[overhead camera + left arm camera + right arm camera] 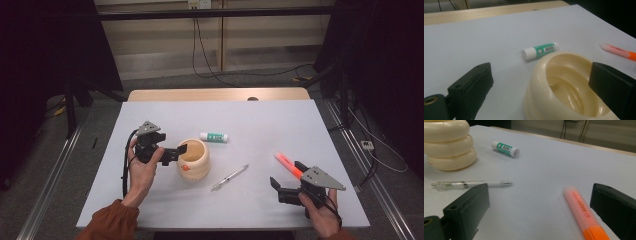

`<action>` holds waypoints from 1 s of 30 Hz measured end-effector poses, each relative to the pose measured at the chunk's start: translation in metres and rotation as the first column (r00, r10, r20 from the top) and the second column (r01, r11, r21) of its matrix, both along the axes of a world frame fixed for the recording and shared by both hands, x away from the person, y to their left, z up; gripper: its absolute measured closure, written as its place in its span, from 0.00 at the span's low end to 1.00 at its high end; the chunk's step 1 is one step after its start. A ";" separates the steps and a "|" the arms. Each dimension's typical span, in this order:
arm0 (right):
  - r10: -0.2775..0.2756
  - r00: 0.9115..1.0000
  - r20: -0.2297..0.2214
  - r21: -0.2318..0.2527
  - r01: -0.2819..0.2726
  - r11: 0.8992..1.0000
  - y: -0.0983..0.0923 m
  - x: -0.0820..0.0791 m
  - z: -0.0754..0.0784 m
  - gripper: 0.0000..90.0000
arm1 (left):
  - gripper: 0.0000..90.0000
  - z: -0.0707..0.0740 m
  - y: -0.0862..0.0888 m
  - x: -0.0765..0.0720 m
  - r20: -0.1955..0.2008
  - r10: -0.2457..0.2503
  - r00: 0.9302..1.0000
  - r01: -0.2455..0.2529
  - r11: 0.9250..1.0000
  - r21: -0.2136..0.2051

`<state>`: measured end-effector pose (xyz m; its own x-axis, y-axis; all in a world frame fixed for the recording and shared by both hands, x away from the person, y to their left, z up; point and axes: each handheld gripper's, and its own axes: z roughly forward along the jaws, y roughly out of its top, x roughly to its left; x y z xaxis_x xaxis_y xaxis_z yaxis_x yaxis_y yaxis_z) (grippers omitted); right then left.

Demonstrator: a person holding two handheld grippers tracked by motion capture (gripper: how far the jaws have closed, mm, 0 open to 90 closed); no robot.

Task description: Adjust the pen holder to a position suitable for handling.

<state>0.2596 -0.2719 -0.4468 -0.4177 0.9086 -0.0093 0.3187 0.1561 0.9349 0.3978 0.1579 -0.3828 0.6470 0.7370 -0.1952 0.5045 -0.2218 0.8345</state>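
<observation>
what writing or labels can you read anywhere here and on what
"HIGH": printed along the orange highlighter in the right gripper view, after a small round logo; the letters that follow run out of focus.
Glue stick: green label with a barcode and a round mark, print too small to read.
Pen: no legible text.
Cream holder: none visible.

Highlighter (pixel 585 216): black print along the barrel reads "HIGH", with a small round logo before it; the rest of the word runs too faint to read. Same highlighter in the left gripper view has small print, too blurred. Glue stick (pixel 505 149): green label with a barcode and a round emblem, the lettering too small to read.
</observation>
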 end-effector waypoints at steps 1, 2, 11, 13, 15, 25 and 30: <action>-0.001 1.000 0.000 0.001 0.001 1.000 0.000 0.000 0.000 0.03 | 0.06 0.001 0.002 -0.001 0.008 0.003 1.000 -0.003 1.000 -0.010; -0.001 1.000 0.000 0.001 0.001 1.000 0.000 0.000 0.000 0.03 | 0.06 0.002 0.004 -0.003 0.016 0.004 1.000 -0.004 1.000 -0.015; 0.000 1.000 0.002 0.001 0.000 1.000 -0.001 -0.002 0.000 0.03 | 0.06 0.004 0.018 -0.026 0.122 0.059 0.991 -0.061 0.998 0.008; 0.000 1.000 0.000 0.001 0.000 1.000 -0.001 -0.002 0.000 0.03 | 0.07 0.003 0.019 -0.028 0.124 0.062 0.990 -0.064 0.998 0.012; 0.001 1.000 -0.002 0.000 -0.001 1.000 -0.001 -0.002 0.000 0.03 | 0.07 0.001 0.023 -0.032 0.126 0.056 0.990 -0.058 0.998 0.011; -0.001 1.000 -0.001 0.000 0.001 1.000 -0.001 -0.002 0.000 0.03 | 0.07 -0.011 0.042 -0.053 0.106 0.049 0.993 -0.047 0.999 -0.020; -0.004 1.000 0.003 0.000 0.004 1.000 -0.002 -0.002 0.001 0.03 | 0.08 -0.015 0.046 -0.063 0.113 0.022 0.993 -0.020 1.000 -0.011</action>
